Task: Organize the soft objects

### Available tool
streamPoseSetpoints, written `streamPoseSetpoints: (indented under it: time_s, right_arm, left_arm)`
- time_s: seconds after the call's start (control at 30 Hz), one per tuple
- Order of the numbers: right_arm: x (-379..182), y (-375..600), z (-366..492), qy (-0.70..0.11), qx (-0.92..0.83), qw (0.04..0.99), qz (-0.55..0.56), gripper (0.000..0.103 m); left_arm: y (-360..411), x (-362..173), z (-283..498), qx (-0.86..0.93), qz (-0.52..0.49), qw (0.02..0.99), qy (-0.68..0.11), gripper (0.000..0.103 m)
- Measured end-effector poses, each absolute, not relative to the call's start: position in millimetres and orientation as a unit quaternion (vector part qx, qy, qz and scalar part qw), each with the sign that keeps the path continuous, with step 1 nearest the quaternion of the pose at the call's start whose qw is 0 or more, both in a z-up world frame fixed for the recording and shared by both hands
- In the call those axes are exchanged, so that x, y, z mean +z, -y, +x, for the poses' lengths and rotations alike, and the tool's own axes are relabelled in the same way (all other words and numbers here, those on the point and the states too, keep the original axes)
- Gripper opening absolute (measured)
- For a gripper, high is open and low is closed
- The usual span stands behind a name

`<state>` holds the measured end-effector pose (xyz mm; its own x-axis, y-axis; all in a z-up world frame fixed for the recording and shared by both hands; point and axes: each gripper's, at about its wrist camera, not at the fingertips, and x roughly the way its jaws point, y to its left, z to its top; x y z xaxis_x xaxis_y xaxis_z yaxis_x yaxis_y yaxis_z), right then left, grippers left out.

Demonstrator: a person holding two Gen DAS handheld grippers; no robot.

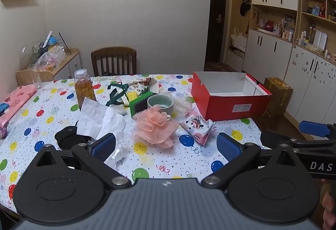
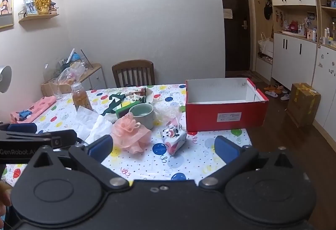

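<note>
A pink mesh bath puff (image 1: pixel 154 126) (image 2: pixel 131 134) lies mid-table on the balloon-print cloth. A cartoon-print tissue pack (image 1: pixel 197 128) (image 2: pixel 173 137) lies to its right. A green sponge (image 1: pixel 139 103) (image 2: pixel 124 111) and a yellow sponge (image 1: pixel 132 95) sit behind, next to a printed cloth with a green ribbon (image 1: pixel 117 93) (image 2: pixel 134 94). An open, empty red shoebox (image 1: pixel 229 95) (image 2: pixel 224 103) stands at the right. My left gripper (image 1: pixel 166 146) is open and empty, short of the puff. My right gripper (image 2: pixel 163 148) is open and empty, near the tissue pack.
A grey-green mug (image 1: pixel 160 103) (image 2: pixel 142 114), a tea bottle (image 1: pixel 84 89) (image 2: pixel 80 97), crumpled white paper (image 1: pixel 98 118), clear plastic wrap (image 1: pixel 119 150), a black object (image 1: pixel 69 137) and a pink cloth (image 1: pixel 16 99) share the table. A chair (image 1: pixel 114 60) stands behind; a cardboard box (image 2: pixel 303 103) on the floor.
</note>
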<state>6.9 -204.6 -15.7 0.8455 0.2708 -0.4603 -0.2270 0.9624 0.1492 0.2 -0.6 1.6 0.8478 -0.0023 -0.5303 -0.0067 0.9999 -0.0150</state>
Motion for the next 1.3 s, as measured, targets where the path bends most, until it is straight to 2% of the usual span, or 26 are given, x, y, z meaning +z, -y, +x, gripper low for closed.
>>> streamPoseSetpoints:
  time_s: [0.6, 1.3]
  right_arm:
    - [-11.3, 206.4, 3.9, -0.215, 0.128, 0.967, 0.046, 0.103]
    - [-9.7, 204.3, 5.0, -0.205, 0.146, 0.967, 0.043, 0.103]
  left_arm:
    - [4.4, 14.5, -14.9, 0.003, -0.001, 0.973, -0.232, 0.103]
    - [0.8, 15.3, -21.5, 0.018, -0.011, 0.974, -0.224, 0.103]
